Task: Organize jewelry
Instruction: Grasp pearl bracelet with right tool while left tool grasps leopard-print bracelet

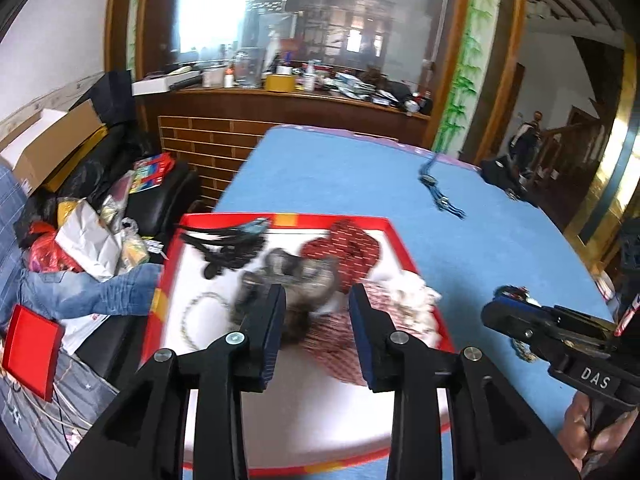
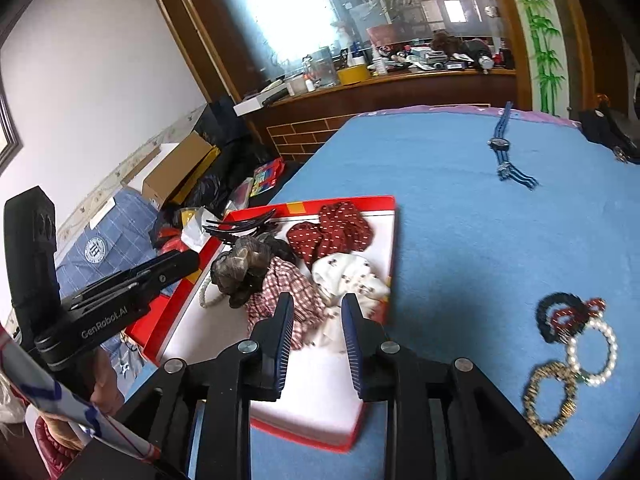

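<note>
**Both grippers over the red box**

My left gripper (image 1: 316,312) hangs open above the red box (image 2: 394,240), its jaws apart with nothing between them; a brown scrunchie (image 2: 240,272) lies just ahead of its tips. My right gripper (image 2: 316,320) is open too, empty, over the checked scrunchie (image 2: 288,284) and the white one (image 2: 352,276). A dark red scrunchie (image 2: 332,232) and a black hair clip (image 2: 240,226) sit farther back in the box. To my right, on the blue cloth (image 2: 460,220), lie a pearl bracelet (image 2: 592,356), a gold bracelet (image 2: 552,400) and a black hair tie (image 2: 556,316), touching. A blue watch (image 2: 504,148) lies well apart.
</note>
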